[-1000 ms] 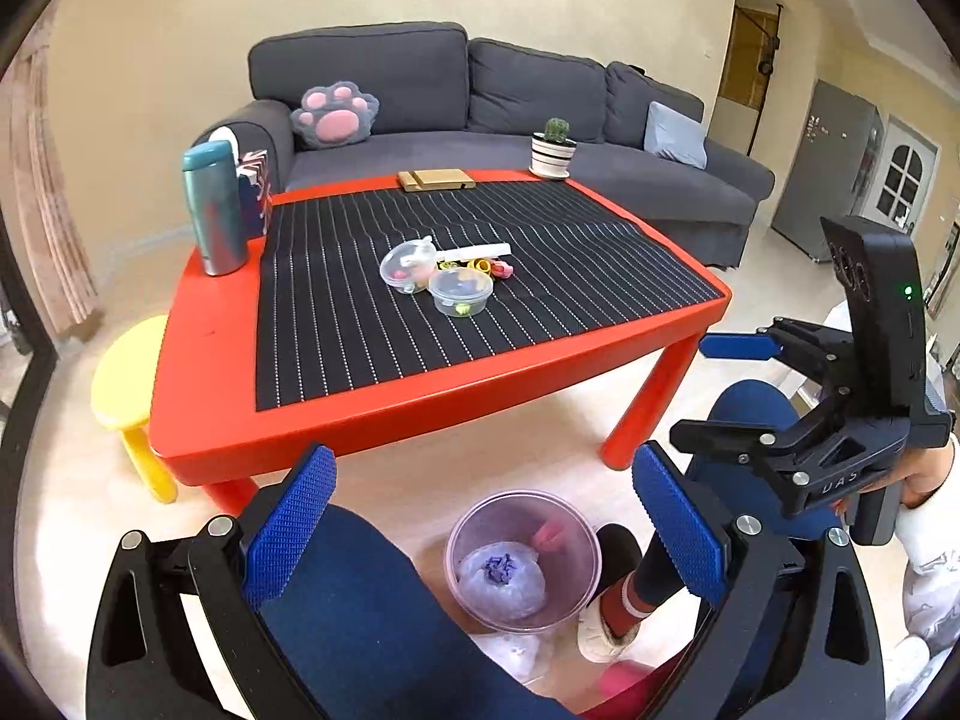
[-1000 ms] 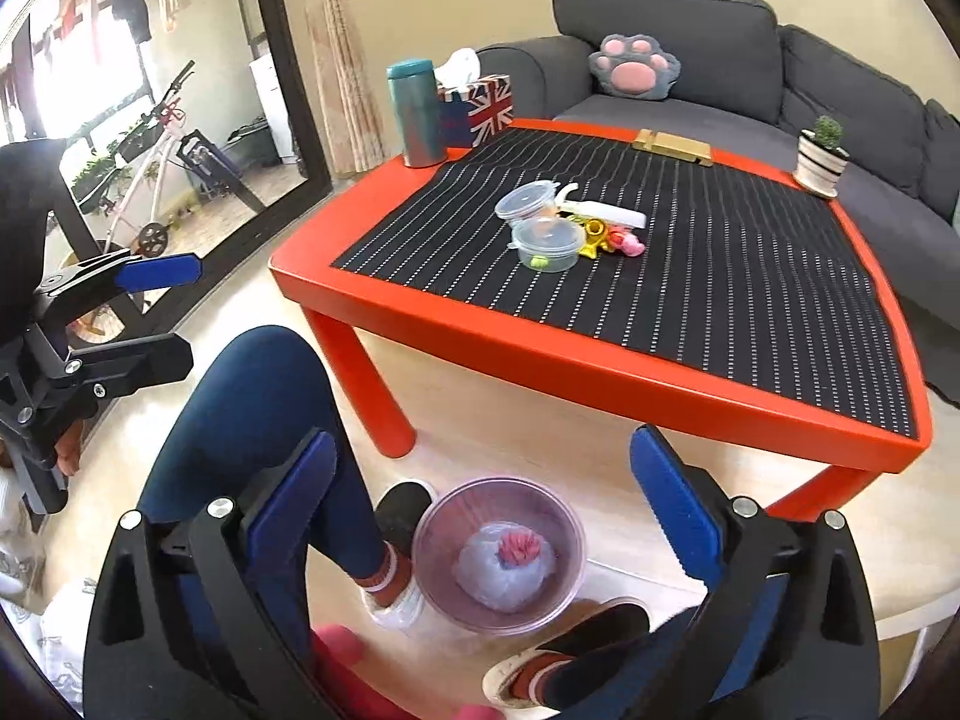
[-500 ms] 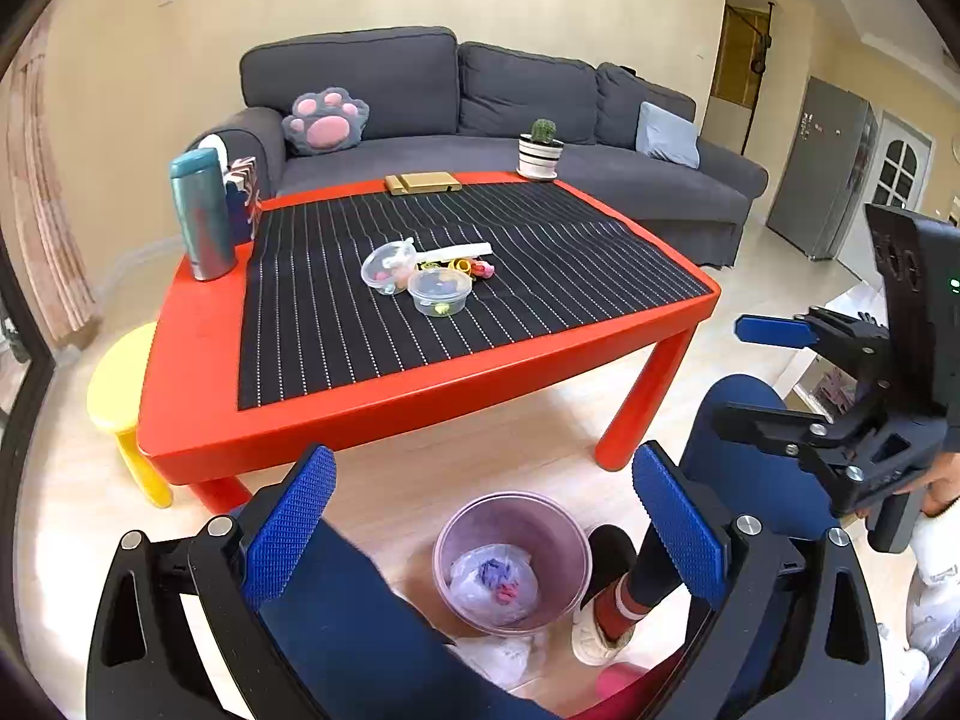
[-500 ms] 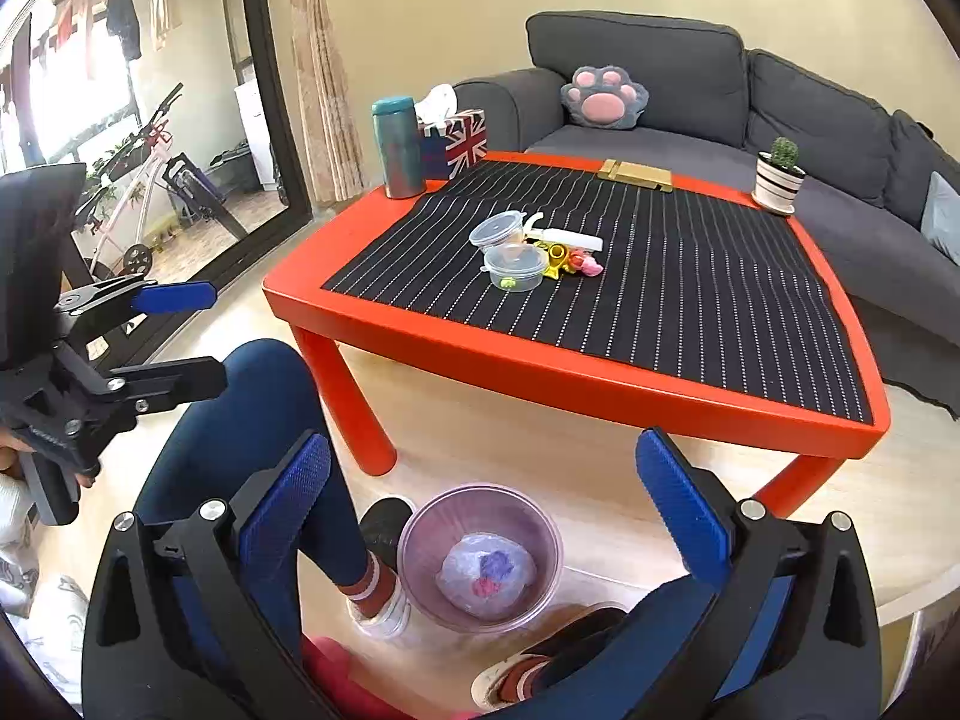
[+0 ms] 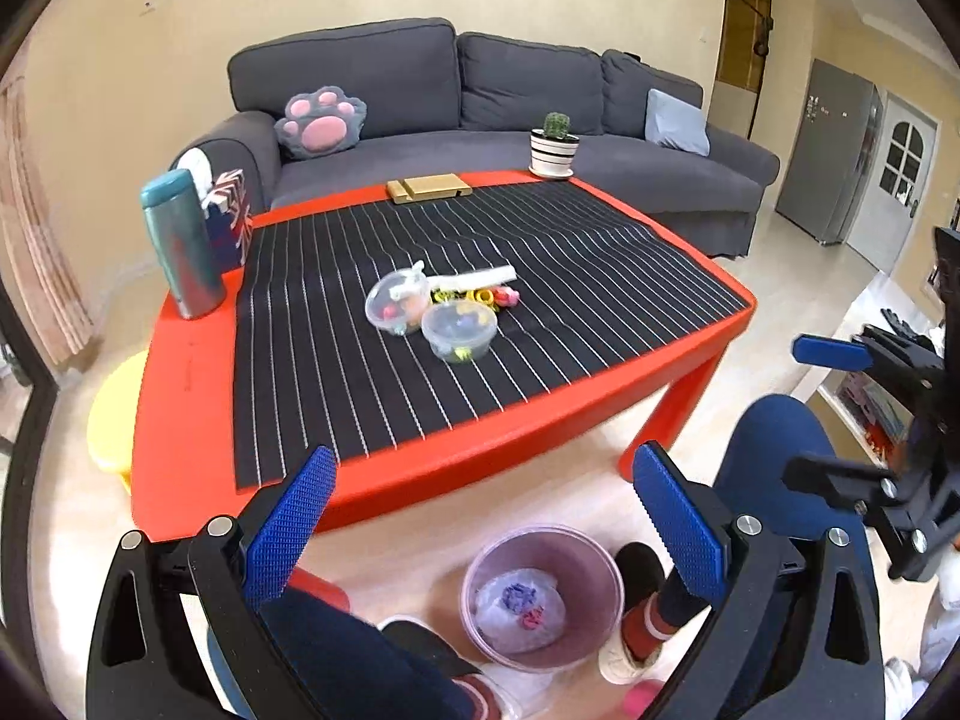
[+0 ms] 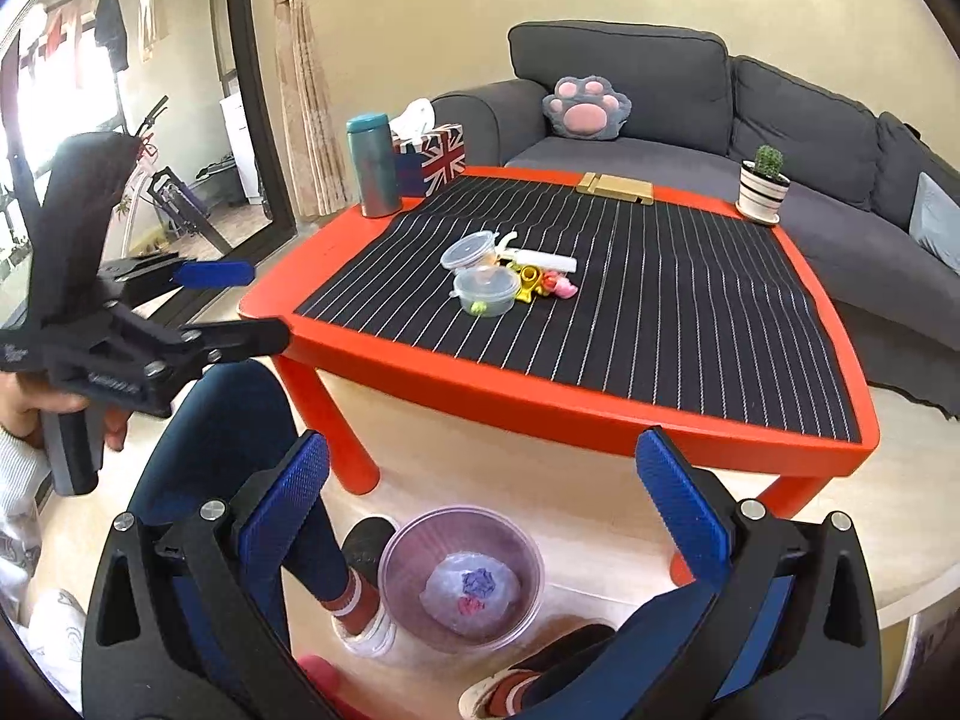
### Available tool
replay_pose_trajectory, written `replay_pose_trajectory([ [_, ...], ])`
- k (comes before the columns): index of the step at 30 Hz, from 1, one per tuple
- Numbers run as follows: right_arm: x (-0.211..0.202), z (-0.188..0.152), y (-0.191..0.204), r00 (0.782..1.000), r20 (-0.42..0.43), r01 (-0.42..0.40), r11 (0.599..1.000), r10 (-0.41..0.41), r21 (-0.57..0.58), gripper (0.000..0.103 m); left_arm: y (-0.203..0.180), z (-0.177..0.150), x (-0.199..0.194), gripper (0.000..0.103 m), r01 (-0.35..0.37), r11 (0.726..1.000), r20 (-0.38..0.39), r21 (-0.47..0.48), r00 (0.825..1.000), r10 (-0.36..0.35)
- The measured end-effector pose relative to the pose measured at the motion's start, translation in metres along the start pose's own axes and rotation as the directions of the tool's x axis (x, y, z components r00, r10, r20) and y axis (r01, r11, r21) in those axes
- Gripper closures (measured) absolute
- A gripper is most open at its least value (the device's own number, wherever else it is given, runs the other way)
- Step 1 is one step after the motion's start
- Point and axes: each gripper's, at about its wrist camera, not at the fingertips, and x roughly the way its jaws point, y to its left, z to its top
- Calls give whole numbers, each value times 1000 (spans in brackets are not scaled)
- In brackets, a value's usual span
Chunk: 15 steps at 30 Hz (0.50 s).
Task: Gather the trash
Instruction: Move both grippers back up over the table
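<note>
The trash sits in a small pile in the middle of the red bench (image 5: 180,420), on the striped mat (image 5: 336,372). In the pile there is a tub (image 5: 459,330), a lid (image 5: 393,303) touching it on the side nearer the bottle (image 5: 180,240), a white strip (image 5: 474,277) behind the tub, and some small bright bits (image 5: 495,297) between the strip and the tub. The bin (image 5: 540,594) stands on the floor near the front edge of the bench, between the person's feet, and it already has some scraps inside. The left gripper (image 5: 480,540) and the right gripper (image 6: 483,516) both hang in front of the bench, above the bin, with jaws wide open and nothing in them. The next job is likely to reach for the pile. It would be good to take one thing at a time, with one finger on each side of it. The tub looks thin and bendy, so squeeze it softly. The small bits could roll off, so pinch them low against the mat.
</note>
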Motion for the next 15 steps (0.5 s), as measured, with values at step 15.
replay_pose_trajectory([
  [15, 20, -7, -21, 999, -40, -4, 999, 5, 33, 3, 4, 57, 101, 8, -31, 999, -154, 33, 987, 36],
])
